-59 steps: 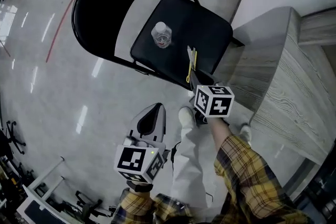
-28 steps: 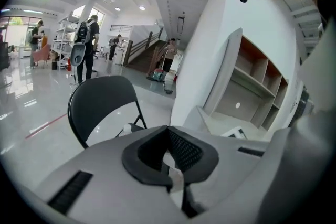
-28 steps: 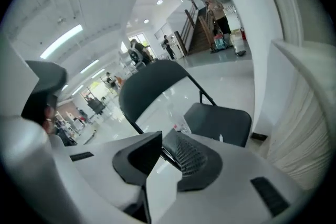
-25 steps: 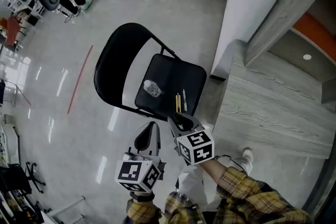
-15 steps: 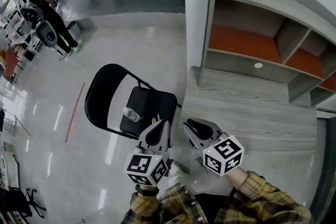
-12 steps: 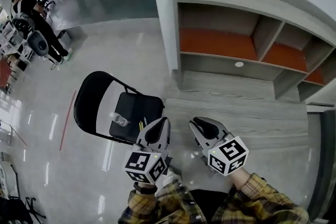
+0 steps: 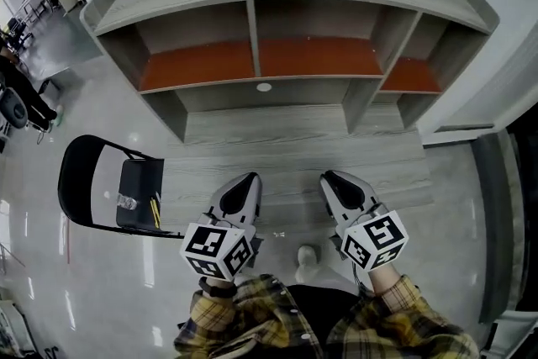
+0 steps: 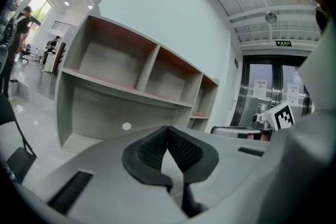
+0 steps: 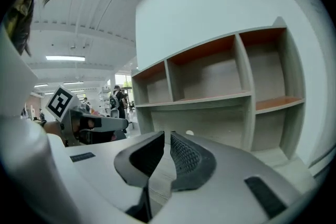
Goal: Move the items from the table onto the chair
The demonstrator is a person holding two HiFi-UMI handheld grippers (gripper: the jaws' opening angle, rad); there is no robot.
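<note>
While hovering over the table (image 7: 294,130), left gripper (image 7: 246,179) and right gripper (image 7: 331,178) both empty, jaws together, chair (image 7: 139,176) left of them.

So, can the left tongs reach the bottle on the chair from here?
Probably not: the left tongs point at the table, and the bottle stands on the chair, well off to their left.

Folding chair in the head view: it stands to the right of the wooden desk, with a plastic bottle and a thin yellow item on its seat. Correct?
Not quite. The head view shows the folding chair to the left of the wooden desk, not to its right. The plastic bottle and the thin yellow item do lie on its seat.
</note>
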